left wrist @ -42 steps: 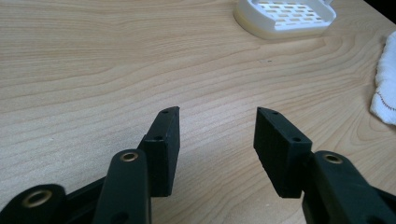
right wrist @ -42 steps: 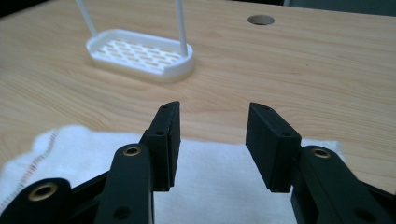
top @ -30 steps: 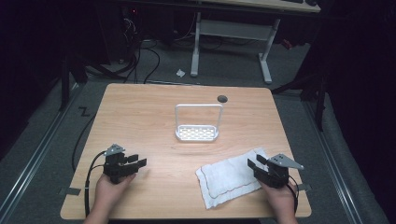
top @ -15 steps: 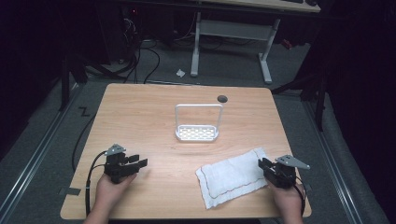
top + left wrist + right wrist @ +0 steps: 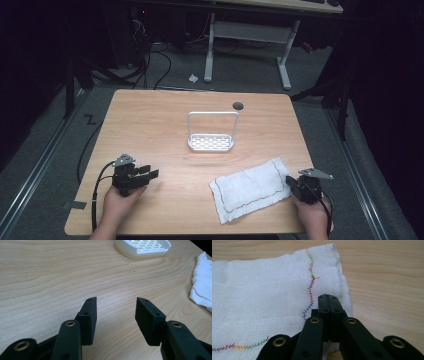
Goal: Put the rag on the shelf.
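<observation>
Light wooden tabletop (image 5: 150,120) seen from above, in a dark room with cables and desk legs on the floor beyond it.

Near the middle, slightly toward the far edge: a small white plastic rack (image 5: 211,142) with a perforated base and an upright wire loop handle. Behind it, close to the far edge, a small dark round spot (image 5: 238,105) on the wood.

At the near right: a white gauze cloth (image 5: 247,190) lying flat and slightly askew, edged with a line of multicoloured stitching. Well apart from the rack.

At the near left: the left hand-held gripper (image 5: 147,174), held in a hand (image 5: 120,200) entering from the bottom edge, low over bare wood, black cable trailing from it, grey three-cornered plate on top. In the left gripper view, black jaws spread wide with nothing between them, pointing across the wood grain toward the rack (image 5: 142,247) at the top and the cloth's edge (image 5: 201,287) at the far right.

At the near right: the right hand-held gripper (image 5: 289,181), held in the other hand (image 5: 312,215), sitting at the cloth's right-hand edge. In the right gripper view (image 5: 329,298), jaws pressed together, tips lying over the cloth (image 5: 262,290) just inside its hem and beside the coloured stitch line. Not clear whether any fabric is pinched between them.
</observation>
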